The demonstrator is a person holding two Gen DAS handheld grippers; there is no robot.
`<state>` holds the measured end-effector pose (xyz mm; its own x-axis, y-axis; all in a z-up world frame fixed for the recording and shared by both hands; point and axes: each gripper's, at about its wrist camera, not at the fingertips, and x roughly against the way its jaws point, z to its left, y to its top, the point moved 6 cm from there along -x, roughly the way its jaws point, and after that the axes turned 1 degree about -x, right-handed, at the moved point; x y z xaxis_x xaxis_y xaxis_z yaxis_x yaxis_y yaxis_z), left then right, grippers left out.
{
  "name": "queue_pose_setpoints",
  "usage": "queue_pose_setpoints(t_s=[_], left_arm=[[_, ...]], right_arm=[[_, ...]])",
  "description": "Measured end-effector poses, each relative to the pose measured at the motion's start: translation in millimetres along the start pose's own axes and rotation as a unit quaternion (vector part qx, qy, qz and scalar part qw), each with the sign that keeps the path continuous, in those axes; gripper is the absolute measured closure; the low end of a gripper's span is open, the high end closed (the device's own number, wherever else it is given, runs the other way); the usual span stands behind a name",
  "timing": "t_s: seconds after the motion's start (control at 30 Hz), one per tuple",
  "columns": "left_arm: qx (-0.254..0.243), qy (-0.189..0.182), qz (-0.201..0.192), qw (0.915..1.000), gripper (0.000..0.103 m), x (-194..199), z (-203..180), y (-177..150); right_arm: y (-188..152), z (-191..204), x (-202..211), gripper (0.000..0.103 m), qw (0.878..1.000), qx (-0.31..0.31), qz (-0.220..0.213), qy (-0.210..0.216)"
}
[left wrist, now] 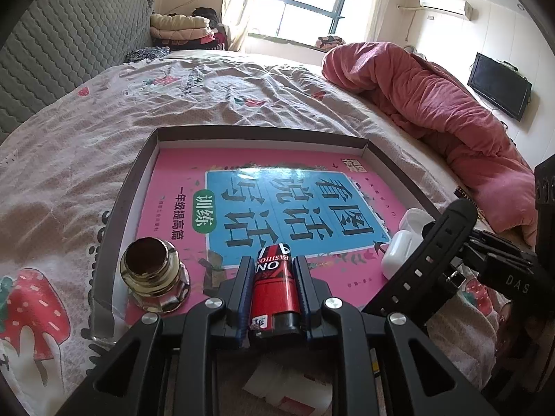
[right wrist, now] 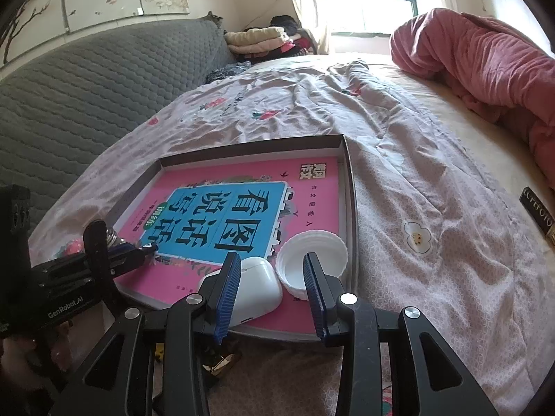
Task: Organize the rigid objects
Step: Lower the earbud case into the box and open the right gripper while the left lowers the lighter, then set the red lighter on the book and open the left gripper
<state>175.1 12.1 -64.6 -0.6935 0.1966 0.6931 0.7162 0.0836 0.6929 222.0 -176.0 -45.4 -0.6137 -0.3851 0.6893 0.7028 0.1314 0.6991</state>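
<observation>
From the left wrist camera, the left tongs (left wrist: 274,277) are clamping a red and black lighter (left wrist: 274,289) between their blue-edged pads, holding it just above the near edge of a shallow cardboard tray (left wrist: 131,187) that is lying on the bed (left wrist: 86,145). A pink and blue children's book (left wrist: 277,204) is filling the tray floor. A gold-toned metal threaded fitting (left wrist: 154,274) is standing upright on the book in the near left corner of the tray. On the right side of the tray a white earbud case (left wrist: 399,253) is lying with a white plastic lid (left wrist: 414,218) just behind it. The right tongs (left wrist: 437,246) are reaching in from the right over that corner. A rumpled pink quilt (left wrist: 433,111) is lying farther back on the bed.

From the right wrist camera, the right tongs (right wrist: 274,280) are standing apart, holding nothing. The earbud case (right wrist: 255,286) is sitting on the book (right wrist: 236,218) partly between the pads, touching the left one, while the white lid (right wrist: 312,253) is lying rim-up just beside it against the tray's (right wrist: 350,187) right wall. The left tongs (right wrist: 145,251) are entering from the left over the near left corner. A dark small box (right wrist: 539,211) is lying on the sheet well to the right.
</observation>
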Motion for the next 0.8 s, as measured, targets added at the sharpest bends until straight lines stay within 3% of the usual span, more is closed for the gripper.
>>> queue_pose_setpoints(t_s=[0.8], left_arm=[[0.024, -0.002, 0.003, 0.9997, 0.077, 23, 12, -6]], right_arm=[[2, -2, 3, 0.065, 1.0, -0.007, -0.006, 0.004]])
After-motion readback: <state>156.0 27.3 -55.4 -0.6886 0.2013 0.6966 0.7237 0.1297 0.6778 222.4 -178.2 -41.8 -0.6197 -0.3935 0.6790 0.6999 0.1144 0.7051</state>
